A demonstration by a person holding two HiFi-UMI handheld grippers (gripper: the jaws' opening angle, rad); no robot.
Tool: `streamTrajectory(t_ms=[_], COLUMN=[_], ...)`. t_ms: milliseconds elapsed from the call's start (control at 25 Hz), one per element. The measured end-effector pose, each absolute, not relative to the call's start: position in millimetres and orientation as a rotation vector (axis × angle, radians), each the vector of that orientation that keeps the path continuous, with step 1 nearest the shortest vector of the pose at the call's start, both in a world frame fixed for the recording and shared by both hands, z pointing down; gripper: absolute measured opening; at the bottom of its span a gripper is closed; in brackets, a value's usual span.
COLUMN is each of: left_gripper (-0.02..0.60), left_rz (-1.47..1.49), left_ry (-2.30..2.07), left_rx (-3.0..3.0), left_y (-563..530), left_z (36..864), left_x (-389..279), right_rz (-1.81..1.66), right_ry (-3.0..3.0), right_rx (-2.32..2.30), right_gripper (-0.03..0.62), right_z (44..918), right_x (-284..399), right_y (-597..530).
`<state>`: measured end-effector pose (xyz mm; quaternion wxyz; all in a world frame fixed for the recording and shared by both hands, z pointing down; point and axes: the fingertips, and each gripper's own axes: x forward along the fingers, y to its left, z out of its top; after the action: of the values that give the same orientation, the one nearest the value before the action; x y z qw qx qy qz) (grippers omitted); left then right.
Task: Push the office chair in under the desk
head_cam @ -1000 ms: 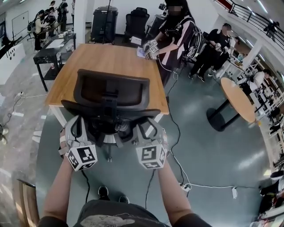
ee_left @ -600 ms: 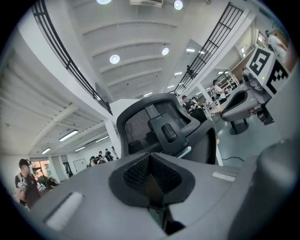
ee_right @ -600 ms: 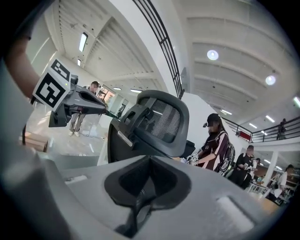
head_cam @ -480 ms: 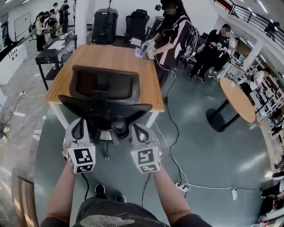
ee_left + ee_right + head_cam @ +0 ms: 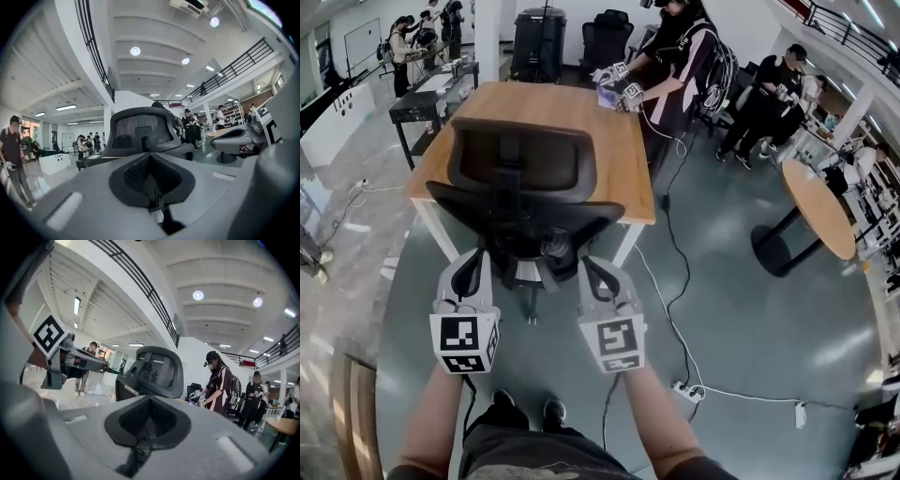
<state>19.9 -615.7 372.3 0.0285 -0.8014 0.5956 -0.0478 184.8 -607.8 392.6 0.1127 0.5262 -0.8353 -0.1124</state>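
Observation:
The black office chair (image 5: 520,192) stands at the near edge of the wooden desk (image 5: 553,108), its mesh backrest turned to me. Below the seat in the head view, my left gripper (image 5: 475,255) and right gripper (image 5: 588,264) point at the chair. Both are shut with nothing between their jaws, a little short of the seat. The left gripper view looks over the shut left gripper (image 5: 151,161) at the backrest (image 5: 143,133). In the right gripper view the backrest (image 5: 157,371) rises beyond the shut right gripper (image 5: 149,420).
A person (image 5: 680,56) holding grippers stands at the desk's far right corner. A round table (image 5: 814,211) is to the right. A cable runs to a power strip (image 5: 689,391) on the floor. A black cart (image 5: 427,98) stands left, with more people and chairs behind.
Both grippers have drawn back a little from the chair's seat and rolled, so their marker cubes face up more squarely. The view has shifted slightly.

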Motion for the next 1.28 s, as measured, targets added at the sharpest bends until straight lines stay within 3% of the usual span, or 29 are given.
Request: streamTrajectory(t_ms=[360, 800, 1280], left_gripper=[0.017, 0.017, 0.017], left_rz=[-0.143, -0.14, -0.12], left_ry=[1.783, 1.787, 1.723], left_rx=[-2.535, -2.579, -2.685], left_y=[-587.8, -497.4, -414.4], left_z=[378.3, 383.9, 377.7], left_x=[17.4, -62.5, -103.7], right_rz=[-0.34, -0.317, -0.277], right_ry=[-2.495, -2.526, -2.45], right_rx=[1.572, 1.645, 1.734], right_gripper=[-0.008, -0.009, -0.008], right_z=[375.5, 359.9, 357.1], right_x=[164.8, 102.6, 71.1], right_y=[-582.3, -495.1, -387.0])
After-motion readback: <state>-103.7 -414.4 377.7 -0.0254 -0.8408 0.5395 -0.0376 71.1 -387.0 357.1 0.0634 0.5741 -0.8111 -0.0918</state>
